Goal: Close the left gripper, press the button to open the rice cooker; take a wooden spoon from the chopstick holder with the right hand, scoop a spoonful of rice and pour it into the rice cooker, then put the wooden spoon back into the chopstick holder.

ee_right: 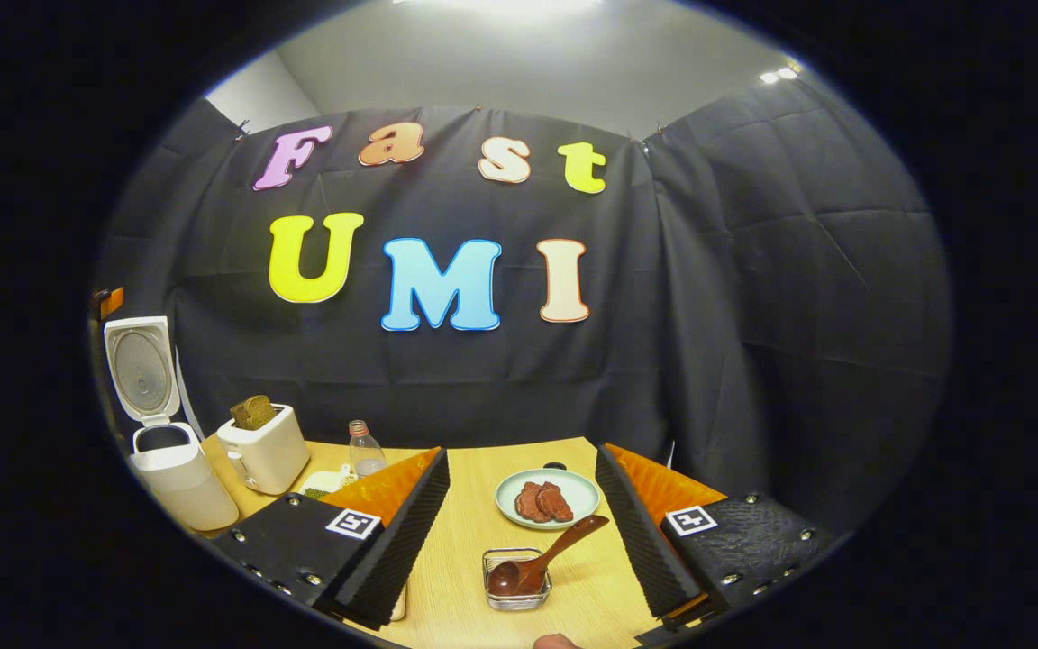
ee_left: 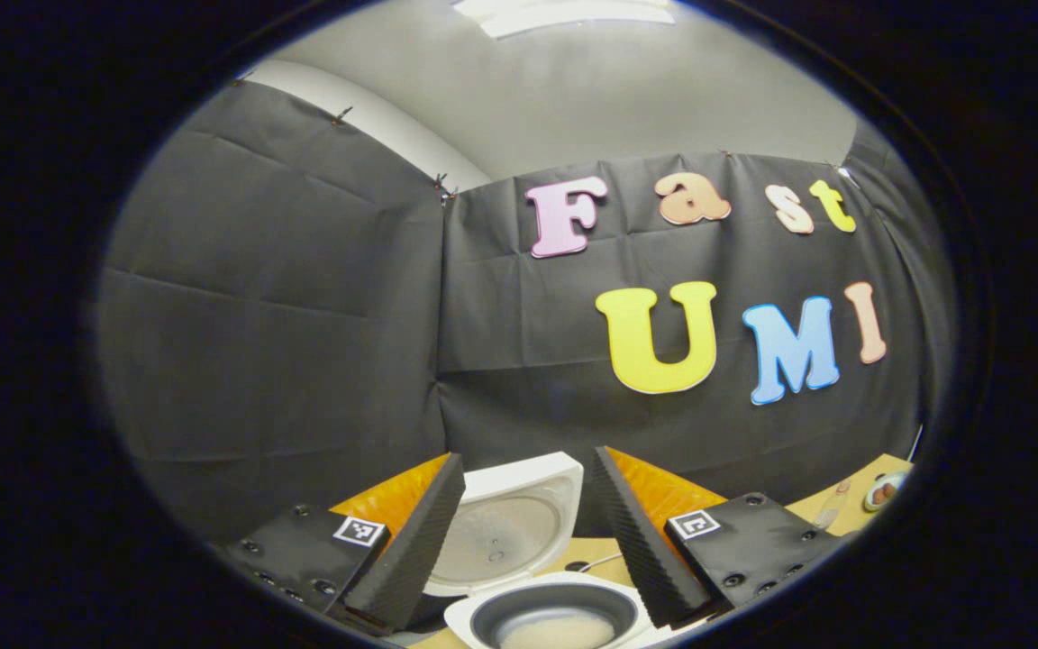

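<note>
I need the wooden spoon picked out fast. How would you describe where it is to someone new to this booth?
Start at the wooden table in the right gripper view and find the pale plate of reddish-brown slices. Just nearer the camera sits a small clear holder. The wooden spoon lies in it, bowl down, its dark handle slanting up toward the plate, the one long-handled item there.

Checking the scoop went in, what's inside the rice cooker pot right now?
With its lid up, the rice cooker has a dark inner pot holding a pale layer of rice at the bottom. The pot's near side is cut off, so I can't judge how much.
</note>
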Motion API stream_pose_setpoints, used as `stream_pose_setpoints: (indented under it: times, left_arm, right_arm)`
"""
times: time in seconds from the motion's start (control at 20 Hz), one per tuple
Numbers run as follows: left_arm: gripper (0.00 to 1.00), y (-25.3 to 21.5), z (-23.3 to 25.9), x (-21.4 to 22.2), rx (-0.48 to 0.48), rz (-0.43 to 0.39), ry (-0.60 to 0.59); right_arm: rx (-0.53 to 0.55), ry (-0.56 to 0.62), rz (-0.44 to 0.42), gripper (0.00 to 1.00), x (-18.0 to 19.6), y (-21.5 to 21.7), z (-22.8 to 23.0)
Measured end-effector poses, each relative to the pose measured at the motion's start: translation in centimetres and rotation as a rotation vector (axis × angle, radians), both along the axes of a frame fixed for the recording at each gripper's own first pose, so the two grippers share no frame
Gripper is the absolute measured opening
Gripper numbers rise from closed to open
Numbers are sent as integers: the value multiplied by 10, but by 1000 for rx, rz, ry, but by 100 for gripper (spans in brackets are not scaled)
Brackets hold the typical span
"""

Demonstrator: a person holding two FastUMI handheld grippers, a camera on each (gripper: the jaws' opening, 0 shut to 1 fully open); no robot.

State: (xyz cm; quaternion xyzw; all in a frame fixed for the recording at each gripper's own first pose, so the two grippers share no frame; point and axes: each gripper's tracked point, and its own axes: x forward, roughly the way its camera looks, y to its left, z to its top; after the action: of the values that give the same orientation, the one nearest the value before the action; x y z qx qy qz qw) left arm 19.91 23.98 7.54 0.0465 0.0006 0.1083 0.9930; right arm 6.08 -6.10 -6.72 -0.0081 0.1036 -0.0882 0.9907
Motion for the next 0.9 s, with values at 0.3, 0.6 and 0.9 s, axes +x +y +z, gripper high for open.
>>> stream_pose_setpoints:
  times: [0.3, 0.6, 0.9]
  left_arm:
    - [98, 38, -3, 68, 0, 32, 9]
    - [99, 74, -41, 117, -37, 70, 94]
    - [98, 94, -75, 137, -37, 135, 179]
  right_arm:
    - [-23, 14, -52, 99, -22, -2, -6]
    - [-7, 32, -85, 99, -42, -4, -15]
    - [-16, 43, -76, 99, -47, 3, -19]
